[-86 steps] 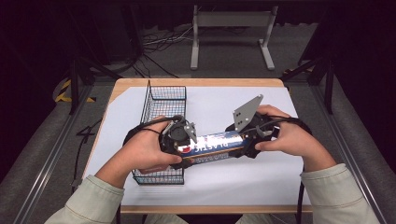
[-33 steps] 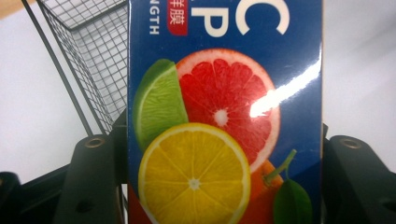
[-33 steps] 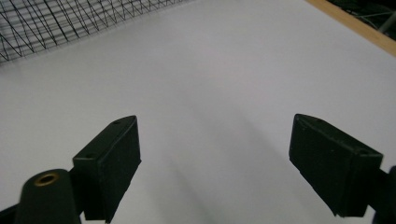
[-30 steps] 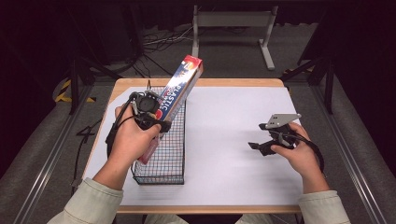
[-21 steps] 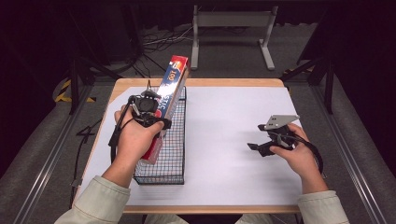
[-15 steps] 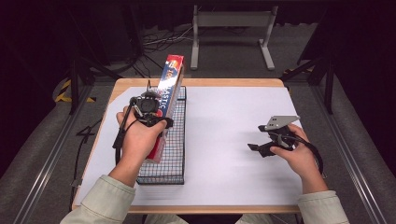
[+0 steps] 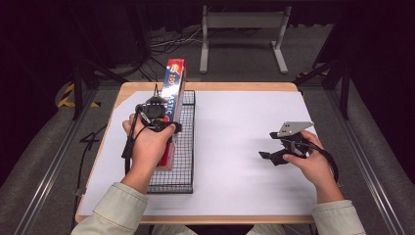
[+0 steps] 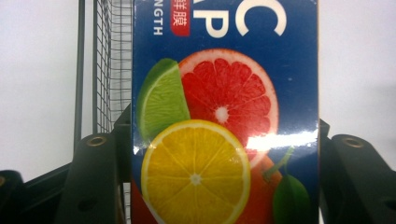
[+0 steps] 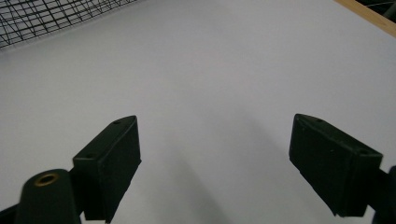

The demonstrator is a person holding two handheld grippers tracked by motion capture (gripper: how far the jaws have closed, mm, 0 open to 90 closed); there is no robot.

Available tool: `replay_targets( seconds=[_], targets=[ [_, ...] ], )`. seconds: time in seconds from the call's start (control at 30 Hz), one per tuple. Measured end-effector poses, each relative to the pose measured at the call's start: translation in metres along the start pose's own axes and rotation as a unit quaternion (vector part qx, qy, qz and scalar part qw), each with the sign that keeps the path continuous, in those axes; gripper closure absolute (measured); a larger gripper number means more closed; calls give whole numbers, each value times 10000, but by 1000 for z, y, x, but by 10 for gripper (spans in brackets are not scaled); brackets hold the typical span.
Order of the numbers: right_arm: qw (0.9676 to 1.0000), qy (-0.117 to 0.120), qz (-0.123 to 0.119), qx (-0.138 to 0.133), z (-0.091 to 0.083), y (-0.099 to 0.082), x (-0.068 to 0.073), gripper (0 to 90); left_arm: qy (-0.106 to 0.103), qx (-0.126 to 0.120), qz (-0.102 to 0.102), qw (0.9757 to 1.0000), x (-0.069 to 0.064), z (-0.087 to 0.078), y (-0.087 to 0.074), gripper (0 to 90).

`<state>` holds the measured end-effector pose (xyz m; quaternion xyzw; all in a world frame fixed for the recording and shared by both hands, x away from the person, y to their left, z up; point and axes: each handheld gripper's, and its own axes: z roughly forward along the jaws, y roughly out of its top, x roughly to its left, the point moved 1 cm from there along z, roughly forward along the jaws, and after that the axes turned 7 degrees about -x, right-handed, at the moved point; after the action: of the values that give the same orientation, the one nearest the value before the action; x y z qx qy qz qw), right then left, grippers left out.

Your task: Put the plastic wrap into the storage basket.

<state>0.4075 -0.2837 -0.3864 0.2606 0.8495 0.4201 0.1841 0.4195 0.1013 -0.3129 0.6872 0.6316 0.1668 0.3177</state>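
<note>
A long blue and red box of plastic wrap (image 7: 174, 85) with citrus fruit printed on it (image 8: 224, 116) stands slanted in the black wire basket (image 7: 189, 180). Its near end is low inside the basket and its far end rises above the far rim. My left gripper (image 7: 169, 133) is shut on the box partway along it, with one jaw pressed against each side (image 8: 224, 140). My right gripper (image 7: 268, 146) hovers over the white sheet at the right. Its jaws stand wide (image 9: 215, 140) and have just opened a little further, with nothing between them.
A white sheet (image 7: 235, 122) covers the wooden table, and the basket stands along its left part (image 9: 46, 18). A metal stand (image 7: 242, 19) and cables lie on the floor beyond the far edge. Dark rails run along both sides.
Both grippers held the box level at first. My left gripper has since swung it lengthwise over the basket and lowered it in. My right hand has stayed put at the right.
</note>
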Motion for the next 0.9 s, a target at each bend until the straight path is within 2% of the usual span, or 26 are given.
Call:
replay_targets(
  seconds=[0.1, 0.23, 0.47, 0.67, 0.77, 0.9],
  targets=[
    [10000, 24, 16, 32, 1, -1, 0, 164, -48, 77, -72, 9999, 1, 5, -3, 393],
    [10000, 27, 34, 54, 3, -3, -1, 164, -7, 168, -148, 9997, 0, 14, -8, 392],
    [9999, 73, 47, 86, 6, -4, 0, 156, 87, 228, -88, 9997, -3, 26, -20, 392],
    [9999, 95, 53, 42, 3, -5, -1, 156, 66, 383, -157, 9991, -1, 36, -26, 392],
    [9999, 91, 85, -12, 2, -5, -3, 156, 42, 423, -129, 9990, -1, 40, -30, 391],
    [9999, 72, 98, -13, 1, -5, -4, 156, 93, 453, -206, 9987, 1, 45, -33, 391]
  ],
)
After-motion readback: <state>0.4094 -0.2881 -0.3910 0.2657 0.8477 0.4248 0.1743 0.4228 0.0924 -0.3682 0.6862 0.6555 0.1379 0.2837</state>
